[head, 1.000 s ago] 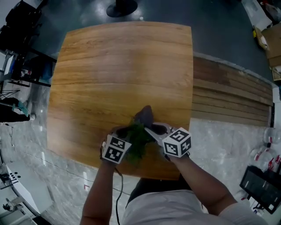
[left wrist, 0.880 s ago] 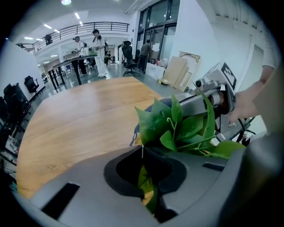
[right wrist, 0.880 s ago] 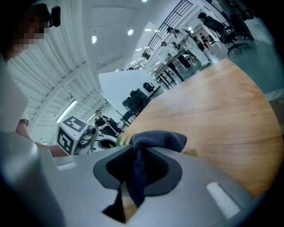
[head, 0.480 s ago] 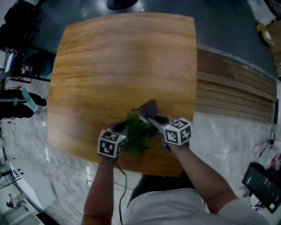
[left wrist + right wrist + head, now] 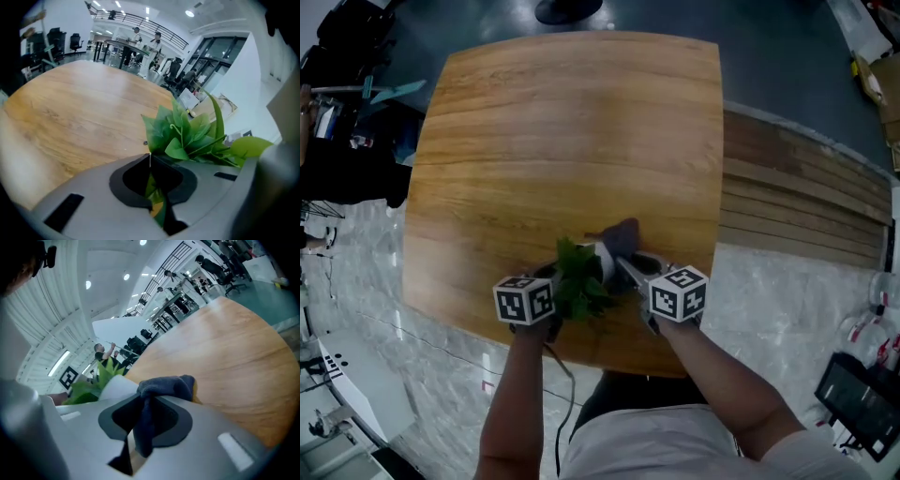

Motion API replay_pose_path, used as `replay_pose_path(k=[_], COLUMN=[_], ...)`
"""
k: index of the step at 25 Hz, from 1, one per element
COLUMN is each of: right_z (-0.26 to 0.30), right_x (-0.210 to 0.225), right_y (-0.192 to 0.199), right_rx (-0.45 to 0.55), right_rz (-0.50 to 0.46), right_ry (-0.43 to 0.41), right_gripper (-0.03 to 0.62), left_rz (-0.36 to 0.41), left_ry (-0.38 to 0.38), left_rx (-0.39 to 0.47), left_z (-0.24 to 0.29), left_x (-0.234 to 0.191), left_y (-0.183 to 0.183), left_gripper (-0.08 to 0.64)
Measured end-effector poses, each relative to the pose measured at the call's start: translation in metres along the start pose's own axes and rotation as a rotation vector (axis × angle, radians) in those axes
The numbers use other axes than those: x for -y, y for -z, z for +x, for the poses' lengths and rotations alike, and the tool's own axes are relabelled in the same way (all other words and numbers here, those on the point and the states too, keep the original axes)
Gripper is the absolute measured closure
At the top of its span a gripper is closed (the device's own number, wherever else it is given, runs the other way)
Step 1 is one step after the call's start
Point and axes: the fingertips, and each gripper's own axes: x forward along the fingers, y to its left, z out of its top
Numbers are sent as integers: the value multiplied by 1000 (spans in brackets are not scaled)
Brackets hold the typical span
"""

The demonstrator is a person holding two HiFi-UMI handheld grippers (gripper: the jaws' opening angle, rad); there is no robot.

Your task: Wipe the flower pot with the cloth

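Judging from its looks, the pot (image 5: 116, 386) is taken to be small, light and hard. Its smooth white side could slip, and the pot could be tipped over if it is pushed too hard. It is best held at the rim or low on the side, so that it is stopped from sliding while it is rubbed. The plant (image 5: 187, 136) in it is soft and bendy, and its leaves could be torn if they are pulled. The cloth (image 5: 164, 385) is soft and floppy and is best pinched in a bunch, with a loose end left free for wiping.

The pot is found near the front edge of the table (image 5: 562, 141), between the two grippers. The jaws of the left gripper (image 5: 151, 164) are seen almost closed, with green leaves caught in the thin gap between them. A thin white edge is seen at the top of that gap. It may be the pot's rim, but this cannot be told for sure. The jaws of the right gripper (image 5: 140, 404) are closed tight on the dark cloth, and a fold of it is bunched over their tips. That fold is seen right beside the white side of the pot, and seems to be touching it
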Motion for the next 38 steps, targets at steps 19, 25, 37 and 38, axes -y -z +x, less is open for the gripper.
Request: replay_pose_path(k=[19,25,37,38], right_z=[9,12,16,13], right_x=[1,-54,-8,-12], right_y=[10,14,21,17], right_rx=[37,31,3,11], right_rz=[-36,-63,-53,-54], right_ry=[15,-91,-2,-9], right_gripper=[530,531,531,529], left_rz=[-509,-599,-611,-582], left_ry=[129,158,197,189], left_rx=[103,111,100,95], left_z=[7,11,15,16], left_x=[-19,-28,-24,-23], left_y=[22,27,28,28], left_gripper=[543,543,543,543])
